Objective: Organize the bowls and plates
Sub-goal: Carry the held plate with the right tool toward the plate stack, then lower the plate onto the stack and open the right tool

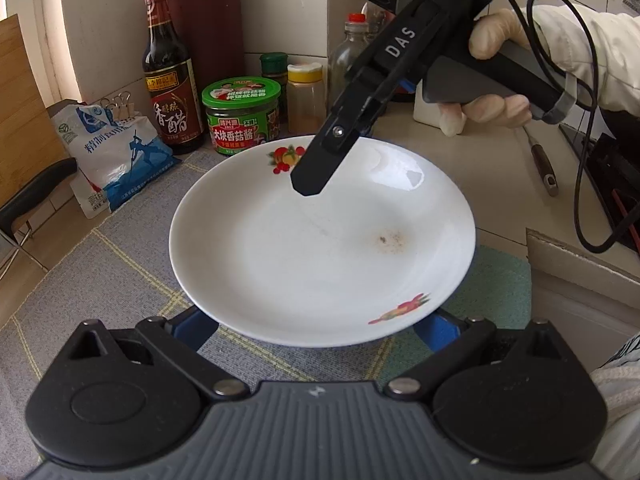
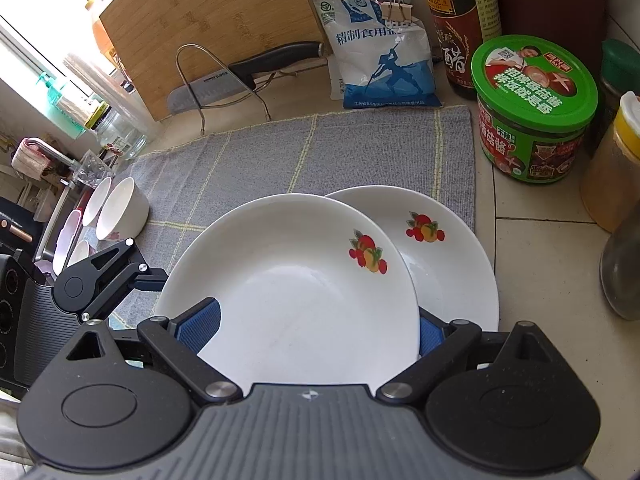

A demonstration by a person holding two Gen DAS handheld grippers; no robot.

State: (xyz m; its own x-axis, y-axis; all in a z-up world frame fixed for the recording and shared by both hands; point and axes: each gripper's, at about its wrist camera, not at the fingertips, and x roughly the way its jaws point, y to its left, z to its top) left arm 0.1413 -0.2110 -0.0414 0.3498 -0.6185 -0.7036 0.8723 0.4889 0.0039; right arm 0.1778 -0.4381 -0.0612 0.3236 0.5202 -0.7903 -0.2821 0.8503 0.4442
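Observation:
A white plate [image 1: 320,240] with fruit prints hangs low over the grey checked mat [image 1: 100,264]. My left gripper [image 1: 314,332] stands open, and the plate's near rim lies over its blue pads [image 1: 192,328]. My right gripper [image 1: 310,182], held by a gloved hand [image 1: 492,40], reaches over the far rim. In the right wrist view the same plate [image 2: 288,280] sits between the wide-open right gripper [image 2: 316,332] fingers and overlaps a second plate [image 2: 452,264] behind it. The left gripper [image 2: 120,276] meets the plate's left rim. Whether any pad presses the plate is hidden.
White bowls [image 2: 120,208] stand at the mat's left edge by the sink. A green-lidded jar [image 2: 532,108], a vinegar bottle [image 1: 170,76], a salt bag [image 2: 376,52] and spice bottles [image 2: 612,168] line the back. A cutting board [image 2: 208,24] and a knife [image 2: 276,60] stand behind the mat.

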